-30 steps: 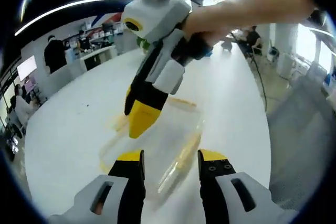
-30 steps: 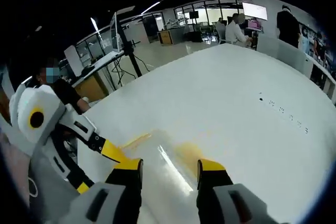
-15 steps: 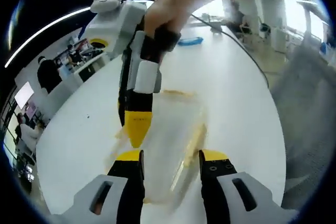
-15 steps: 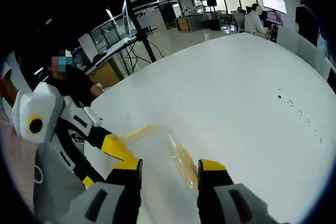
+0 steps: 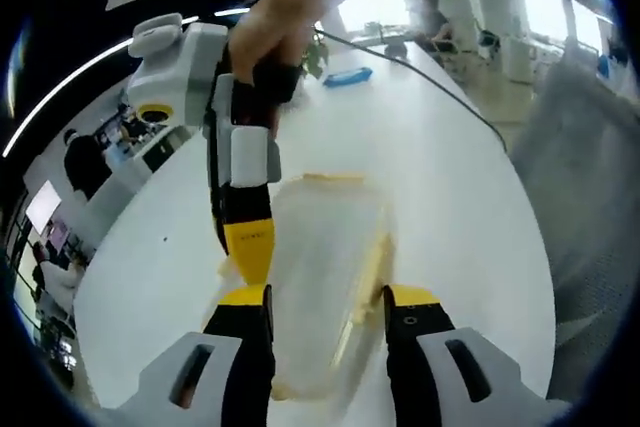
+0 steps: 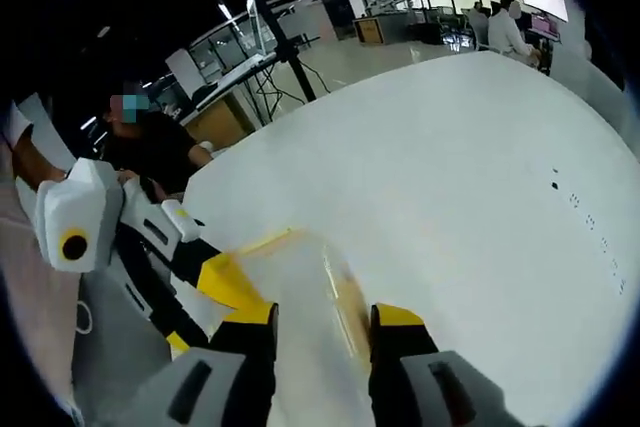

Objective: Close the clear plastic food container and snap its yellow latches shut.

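Note:
The clear plastic container [image 5: 322,247] lies on the white table [image 5: 450,197], its lid on top. A yellow latch [image 5: 372,262] runs along its right side and another [image 5: 333,178] sits at its far end. My left gripper [image 5: 325,299] is open, its jaws standing either side of the container's near end. The right gripper [image 5: 248,252], held by a hand [image 5: 270,32], reaches down to the container's left edge. In the right gripper view, the container [image 6: 305,282] lies between the open jaws of my right gripper [image 6: 323,315], and the left gripper [image 6: 225,282] comes in from the left.
The long white table [image 6: 480,177] stretches away beyond the container. A blue object [image 5: 350,77] lies far down it. A seated person [image 6: 160,147] is beside the table's left edge, and desks with more people stand at the back.
Both views have swung and moved closer, so the container now sits straighter and further in between each pair of jaws. The right gripper has dropped lower along the container's left edge.

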### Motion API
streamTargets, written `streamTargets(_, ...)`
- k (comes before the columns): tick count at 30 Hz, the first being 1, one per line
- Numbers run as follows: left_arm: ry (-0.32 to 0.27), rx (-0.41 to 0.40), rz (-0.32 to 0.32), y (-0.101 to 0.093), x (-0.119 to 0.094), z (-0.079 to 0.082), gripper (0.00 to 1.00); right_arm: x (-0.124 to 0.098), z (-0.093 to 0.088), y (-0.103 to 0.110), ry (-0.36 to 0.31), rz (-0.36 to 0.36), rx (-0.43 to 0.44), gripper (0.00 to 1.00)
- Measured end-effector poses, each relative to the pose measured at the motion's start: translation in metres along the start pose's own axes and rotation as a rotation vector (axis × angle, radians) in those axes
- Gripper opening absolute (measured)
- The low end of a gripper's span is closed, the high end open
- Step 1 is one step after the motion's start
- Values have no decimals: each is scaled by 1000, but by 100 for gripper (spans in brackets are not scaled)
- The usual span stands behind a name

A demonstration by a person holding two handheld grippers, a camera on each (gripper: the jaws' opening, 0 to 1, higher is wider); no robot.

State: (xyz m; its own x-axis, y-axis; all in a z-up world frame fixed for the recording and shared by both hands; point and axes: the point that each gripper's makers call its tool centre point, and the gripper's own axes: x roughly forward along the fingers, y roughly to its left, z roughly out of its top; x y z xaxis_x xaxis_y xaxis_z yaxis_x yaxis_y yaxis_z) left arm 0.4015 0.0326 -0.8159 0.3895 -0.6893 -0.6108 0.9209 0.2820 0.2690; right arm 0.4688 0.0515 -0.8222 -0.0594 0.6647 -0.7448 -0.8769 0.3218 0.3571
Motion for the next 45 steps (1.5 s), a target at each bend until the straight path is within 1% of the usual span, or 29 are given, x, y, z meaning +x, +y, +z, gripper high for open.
streamTargets(3, 10, -7, -15, 1, 0, 0, 39, 0, -1, 1, 50, 15, -3, 32)
streamTargets(5, 30, 2, -21, 1, 1, 1, 39, 1, -1, 2, 75, 29, -4, 32)
streamTargets(7, 35, 3, -19, 1, 1, 0, 38, 1, -2, 0, 91, 38, 7, 31)
streamTargets(11, 46, 2, -6, 1, 2, 0, 38, 1, -3, 0, 114, 58, 15, 30)
streamTargets(16, 50, -7, -8, 2, 2, 0, 38, 2, -4, 1, 139, 81, 30, 30)
streamTargets(19, 59, -9, -8, 2, 2, 0, 37, 2, -4, 1, 142, 96, 43, 30)
streamTargets(21, 68, -7, -9, 2, 3, 0, 36, 2, -4, 1, 158, 110, 51, 29)
streamTargets(22, 80, -2, 0, 2, 7, -1, 36, 3, -5, 1, 171, 116, 46, 29)
streamTargets(23, 93, 11, 28, 7, 5, -1, 36, 2, -5, 1, 177, 121, 51, 29)
streamTargets(24, 94, 18, 29, 6, 6, -1, 36, 3, -6, 1, 182, 123, 51, 28)
streamTargets(25, 85, 13, 10, 2, 5, -1, 36, 3, -11, 6, 207, 169, 50, 28)
streamTargets(26, 84, 15, 18, 1, 6, -1, 36, 4, -8, 4, 190, 172, 60, 28)
streamTargets(27, 83, 19, 21, -1, 6, -1, 36, 3, -9, 6, 192, 190, 75, 28)
streamTargets(28, 80, 11, 22, -1, 6, 0, 36, 3, -10, 5, 192, 193, 75, 28)
streamTargets(31, 78, 4, 22, -2, 6, 0, 36, 2, -9, 5, 163, 184, 55, 29)
streamTargets(32, 71, -7, 25, -4, 7, 1, 37, 3, -8, 5, 141, 174, 52, 29)
streamTargets(35, 81, 4, 27, -6, 7, 3, 37, 3, -8, 6, 112, 159, 62, 30)
streamTargets(40, 78, -2, 26, -8, 6, 3, 37, 3, -6, 6, 82, 114, 33, 30)
streamTargets(45, 76, -7, 27, -7, 4, 3, 38, 2, -5, 6, 30, 79, 30, 31)
